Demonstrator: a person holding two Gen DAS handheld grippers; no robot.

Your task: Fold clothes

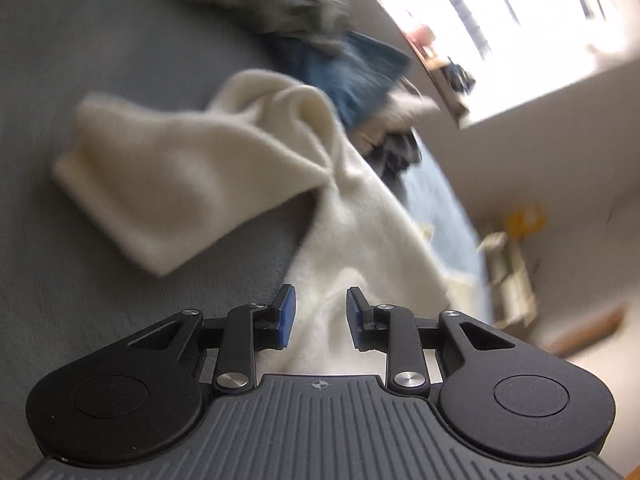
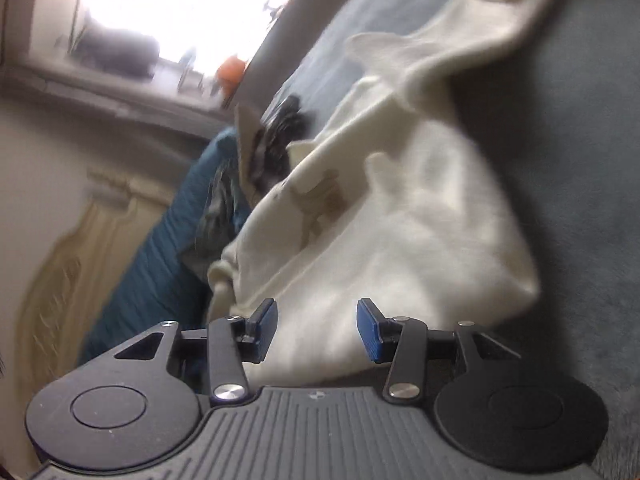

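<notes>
A grey-blue soft surface (image 1: pixel 100 60) fills the near ground of both views, spreading left in the left wrist view and right in the right wrist view. Far off, a bright, overexposed window (image 1: pixel 500 12) sits in a pale wall (image 1: pixel 560 152), with a sill (image 2: pixel 120 92) below it carrying blurred dark and orange shapes. Daylight washes in from there; a blurred cream shape (image 2: pixel 72 248) shows low on the left wall.

Bare grey bedding (image 1: pixel 100 60) left of cream garment (image 1: pixel 192 176); clothes pile (image 1: pixel 340 60) beyond.
</notes>
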